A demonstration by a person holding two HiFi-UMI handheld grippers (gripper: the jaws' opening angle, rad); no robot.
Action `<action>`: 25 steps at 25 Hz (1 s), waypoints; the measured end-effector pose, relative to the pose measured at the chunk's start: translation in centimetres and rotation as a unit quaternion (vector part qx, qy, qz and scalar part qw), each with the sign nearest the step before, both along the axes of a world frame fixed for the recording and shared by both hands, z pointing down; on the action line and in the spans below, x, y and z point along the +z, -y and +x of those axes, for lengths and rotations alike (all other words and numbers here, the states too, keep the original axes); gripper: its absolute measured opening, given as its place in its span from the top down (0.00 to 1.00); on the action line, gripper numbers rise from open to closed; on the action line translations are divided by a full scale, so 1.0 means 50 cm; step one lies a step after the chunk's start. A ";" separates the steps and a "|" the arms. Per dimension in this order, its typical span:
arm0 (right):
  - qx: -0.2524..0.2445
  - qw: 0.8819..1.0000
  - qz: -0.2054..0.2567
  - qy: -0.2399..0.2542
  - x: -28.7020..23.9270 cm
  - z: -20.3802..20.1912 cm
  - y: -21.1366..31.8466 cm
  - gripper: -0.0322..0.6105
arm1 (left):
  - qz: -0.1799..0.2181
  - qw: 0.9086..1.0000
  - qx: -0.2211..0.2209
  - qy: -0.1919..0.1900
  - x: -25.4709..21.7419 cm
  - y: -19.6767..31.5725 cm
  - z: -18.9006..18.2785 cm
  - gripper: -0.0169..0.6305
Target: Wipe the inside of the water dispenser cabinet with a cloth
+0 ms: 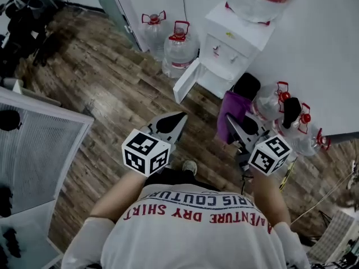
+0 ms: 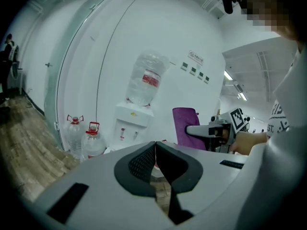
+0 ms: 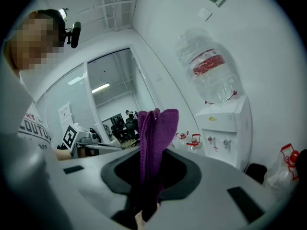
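While the person stands on the brown wood-plank floor (image 1: 101,88), well apart from the white floor-standing water dispenser (image 1: 235,46), no wiping is under way as far as I can judge. The dispenser's white lower cabinet door (image 1: 188,80) hangs open, so access looks ready, though the inside itself cannot be seen from here. The right gripper (image 3: 153,164) is clenched on a folded purple cloth (image 3: 156,133), which stands up between its jaws and is held in the air well short of the cabinet. The left gripper (image 2: 155,164) has its jaws pressed together with nothing between them. 2 clear red-capped water bottles (image 1: 179,49) sit on the floor just beside the open door. Left to do, I'd say, is everything: close in, reach the cloth into the cabinet and wipe its surfaces.
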State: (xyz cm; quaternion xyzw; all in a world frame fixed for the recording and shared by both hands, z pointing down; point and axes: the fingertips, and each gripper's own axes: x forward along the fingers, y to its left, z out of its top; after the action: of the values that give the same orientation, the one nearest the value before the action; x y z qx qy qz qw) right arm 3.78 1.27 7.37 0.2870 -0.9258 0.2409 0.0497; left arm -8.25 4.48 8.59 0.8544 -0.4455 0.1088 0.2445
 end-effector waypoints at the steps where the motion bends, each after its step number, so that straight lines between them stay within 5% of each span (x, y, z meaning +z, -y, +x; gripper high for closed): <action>1: 0.002 1.000 -0.002 -0.003 0.009 -0.005 0.018 0.81 | 0.000 1.000 -0.001 0.000 0.007 0.019 -0.006 0.93; 8: 0.017 0.999 -0.019 -0.032 0.133 -0.034 0.146 0.81 | -0.017 1.000 0.017 0.002 0.118 0.155 -0.023 0.93; 16: 0.026 0.998 -0.023 -0.061 0.398 -0.102 0.316 0.81 | -0.005 0.998 0.054 0.025 0.359 0.356 -0.072 0.93; 25: 0.035 0.994 -0.017 -0.099 0.818 -0.118 0.443 0.81 | 0.000 0.998 0.061 -0.034 0.658 0.506 -0.068 0.93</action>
State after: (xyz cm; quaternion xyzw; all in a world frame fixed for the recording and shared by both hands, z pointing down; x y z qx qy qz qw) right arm -2.13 -20.91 48.29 0.3411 -0.9015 0.2280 0.1376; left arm -11.62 -20.82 41.48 0.8832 -0.3839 0.0941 0.2524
